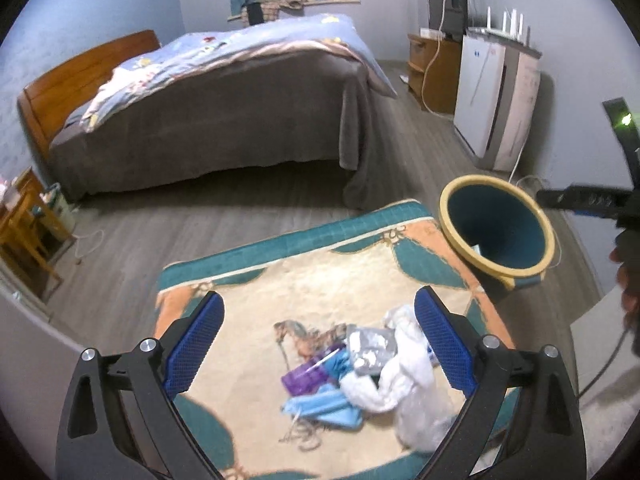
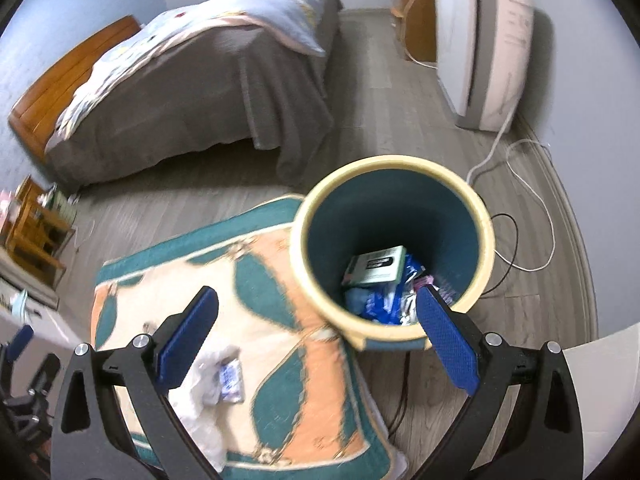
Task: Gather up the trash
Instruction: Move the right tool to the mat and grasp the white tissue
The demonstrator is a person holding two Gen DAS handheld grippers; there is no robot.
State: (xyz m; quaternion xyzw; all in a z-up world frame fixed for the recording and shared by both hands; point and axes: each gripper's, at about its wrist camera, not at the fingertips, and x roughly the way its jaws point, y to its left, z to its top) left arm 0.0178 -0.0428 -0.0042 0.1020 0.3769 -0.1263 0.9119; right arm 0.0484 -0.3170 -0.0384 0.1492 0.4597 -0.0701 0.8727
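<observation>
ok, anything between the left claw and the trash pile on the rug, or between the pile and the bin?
Nothing visible. The left claw hangs open above the trash pile on the rug; the bin stands open-topped at the rug's corner.

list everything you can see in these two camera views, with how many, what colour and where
rug: one, teal, orange and cream, on the floor
trash pile: one heap, white, silver, blue and purple, on the rug
bin: one, teal with cream rim, at the rug's corner, trash inside
green box: one, in the bin
bed: one, grey cover, blue quilt, behind the rug
white appliance: one, by the right wall
wooden cabinet: one, brown, beside the appliance
cables: white and black, on the floor near the bin
left tool: black with blue pads, open, above the trash pile
right tool: black with blue pads, open, near the bin
</observation>
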